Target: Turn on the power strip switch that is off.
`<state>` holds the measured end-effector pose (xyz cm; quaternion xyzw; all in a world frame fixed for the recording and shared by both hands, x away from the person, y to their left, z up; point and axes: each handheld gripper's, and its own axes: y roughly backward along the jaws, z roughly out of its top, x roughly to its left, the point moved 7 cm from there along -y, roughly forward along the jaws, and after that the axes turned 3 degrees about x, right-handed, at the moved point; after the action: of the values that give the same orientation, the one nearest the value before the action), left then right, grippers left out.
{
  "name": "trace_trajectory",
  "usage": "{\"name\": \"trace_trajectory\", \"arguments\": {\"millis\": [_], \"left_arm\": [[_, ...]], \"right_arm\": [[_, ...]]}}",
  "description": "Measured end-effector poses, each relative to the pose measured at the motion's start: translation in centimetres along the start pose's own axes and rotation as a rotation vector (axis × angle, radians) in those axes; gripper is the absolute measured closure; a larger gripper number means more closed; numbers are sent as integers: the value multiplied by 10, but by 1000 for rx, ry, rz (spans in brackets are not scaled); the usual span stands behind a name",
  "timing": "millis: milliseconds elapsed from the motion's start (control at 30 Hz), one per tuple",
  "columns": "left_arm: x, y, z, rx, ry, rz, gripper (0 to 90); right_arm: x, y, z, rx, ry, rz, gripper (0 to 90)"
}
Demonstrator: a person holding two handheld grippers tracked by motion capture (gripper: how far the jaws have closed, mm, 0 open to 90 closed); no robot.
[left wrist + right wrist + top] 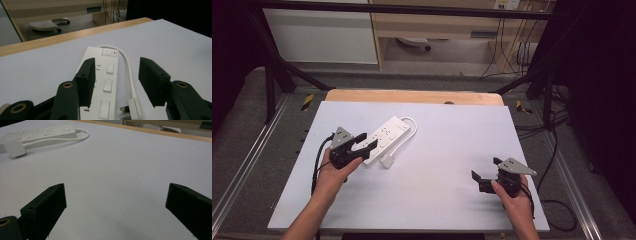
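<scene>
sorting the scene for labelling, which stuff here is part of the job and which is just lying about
Part of the job:
- white power strip, with the left tongs open around its near end
- its white cable and plug beside it
- right tongs, open over the bare table

Just lying about:
- wheeled base on the floor beyond the table
- black cables on the floor at the right
</scene>
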<state>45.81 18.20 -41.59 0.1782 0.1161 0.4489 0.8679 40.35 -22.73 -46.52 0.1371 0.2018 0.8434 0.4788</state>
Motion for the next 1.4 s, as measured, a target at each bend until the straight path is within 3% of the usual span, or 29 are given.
{"name": "trace_trajectory", "arguments": {"millis": [1000,1400], "left_arm": [[1,-26,-19,100,-27,-19,642],[-1,-31,-23,112,-27,-34,724]], "right_arm": [[-1,1,0,-2,2,1,37],[-1,1,0,-3,2,1,37]]}}
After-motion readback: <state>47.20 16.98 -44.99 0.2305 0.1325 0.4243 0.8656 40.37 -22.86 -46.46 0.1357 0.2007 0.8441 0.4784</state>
